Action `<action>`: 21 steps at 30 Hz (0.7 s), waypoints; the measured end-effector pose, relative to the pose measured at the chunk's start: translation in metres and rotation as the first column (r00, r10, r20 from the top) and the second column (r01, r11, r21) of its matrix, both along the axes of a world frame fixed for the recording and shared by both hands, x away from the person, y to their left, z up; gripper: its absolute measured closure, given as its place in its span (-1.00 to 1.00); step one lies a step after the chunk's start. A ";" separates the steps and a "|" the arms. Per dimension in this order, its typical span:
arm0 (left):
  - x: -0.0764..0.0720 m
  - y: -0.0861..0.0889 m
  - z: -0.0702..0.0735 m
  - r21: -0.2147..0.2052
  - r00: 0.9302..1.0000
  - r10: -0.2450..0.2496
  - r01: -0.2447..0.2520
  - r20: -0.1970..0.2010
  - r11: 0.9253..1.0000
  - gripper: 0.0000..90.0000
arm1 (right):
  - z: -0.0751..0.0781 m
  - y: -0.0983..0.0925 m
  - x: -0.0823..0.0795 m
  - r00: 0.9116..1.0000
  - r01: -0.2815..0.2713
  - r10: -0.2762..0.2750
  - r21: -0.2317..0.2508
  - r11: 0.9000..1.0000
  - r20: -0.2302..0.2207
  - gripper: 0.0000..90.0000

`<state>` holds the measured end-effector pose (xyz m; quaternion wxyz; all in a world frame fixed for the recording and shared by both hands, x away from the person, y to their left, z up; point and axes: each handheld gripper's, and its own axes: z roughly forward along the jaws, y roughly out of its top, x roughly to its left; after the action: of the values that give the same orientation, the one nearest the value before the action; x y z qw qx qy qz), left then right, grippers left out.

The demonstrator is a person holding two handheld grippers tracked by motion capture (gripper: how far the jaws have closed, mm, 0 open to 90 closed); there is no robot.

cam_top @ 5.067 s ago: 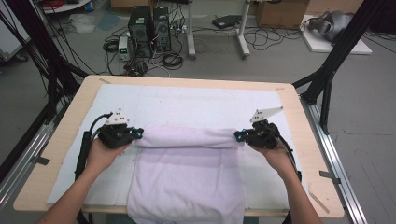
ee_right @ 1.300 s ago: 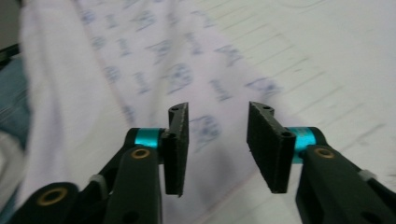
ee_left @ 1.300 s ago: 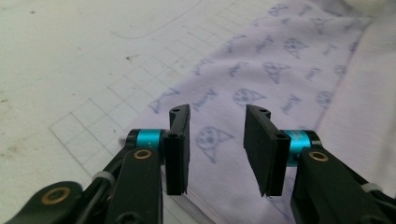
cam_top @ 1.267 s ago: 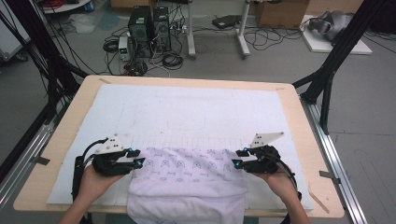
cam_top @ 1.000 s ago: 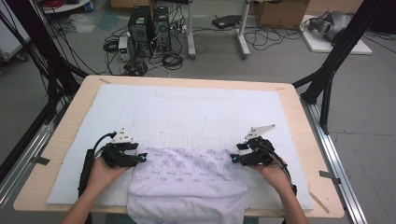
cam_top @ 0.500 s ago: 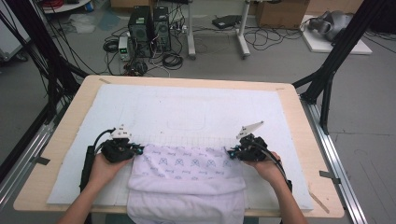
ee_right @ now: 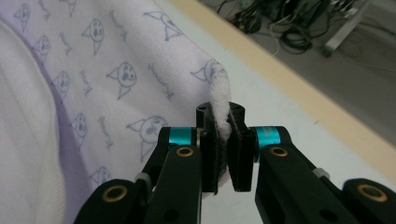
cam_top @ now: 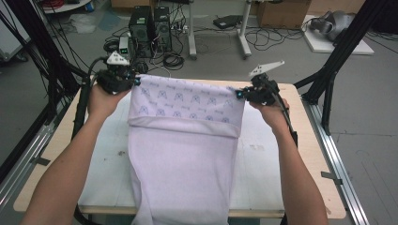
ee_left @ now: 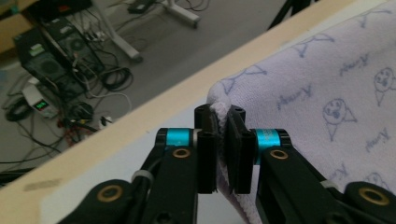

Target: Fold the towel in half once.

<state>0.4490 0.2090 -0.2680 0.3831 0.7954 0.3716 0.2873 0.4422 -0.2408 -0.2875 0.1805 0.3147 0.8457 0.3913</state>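
change: I've just closed both grippers on the towel corners and lifted | left gripper pinching left corner, right gripper pinching right | towel hangs above the table, printed fold facing me | meaning: ready to lay flat or fold again

Wooden table with pale edge, topped by white mat. Metal rails along both sides of table. Beyond far edge, on grey floor: two black computer towers standing side by side, small box with green display just left of them, tangled black cables beside. White stand legs further right. Cardboard box near top. Black frame struts rising at right.
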 end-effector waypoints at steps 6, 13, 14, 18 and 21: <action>-0.003 0.012 -0.043 -0.010 0.995 0.022 -0.023 -0.102 1.000 0.25 | -0.029 -0.001 0.012 0.998 0.038 -0.035 0.041 0.998 -0.054 0.31; -0.041 0.024 -0.101 -0.079 0.980 -0.058 0.044 -0.188 0.996 0.17 | -0.078 0.000 -0.015 0.990 -0.015 0.020 0.036 0.999 -0.136 0.19; -0.046 0.023 -0.106 -0.087 0.979 -0.072 0.056 -0.193 0.995 0.16 | -0.084 0.000 -0.021 0.989 -0.021 0.027 0.041 0.999 -0.146 0.16; -0.063 0.019 -0.120 -0.093 0.970 -0.122 0.104 -0.212 0.990 0.13 | -0.099 0.002 -0.041 0.985 -0.041 0.048 0.046 0.998 -0.163 0.12; -0.076 0.017 -0.129 -0.094 0.966 -0.142 0.125 -0.214 0.988 0.13 | -0.107 0.002 -0.055 0.985 -0.059 0.067 0.052 0.997 -0.161 0.10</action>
<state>0.3729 0.2255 -0.3970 0.3896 0.8296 0.3684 0.1561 0.3873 -0.2384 -0.3940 0.0909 0.3229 0.8577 0.3897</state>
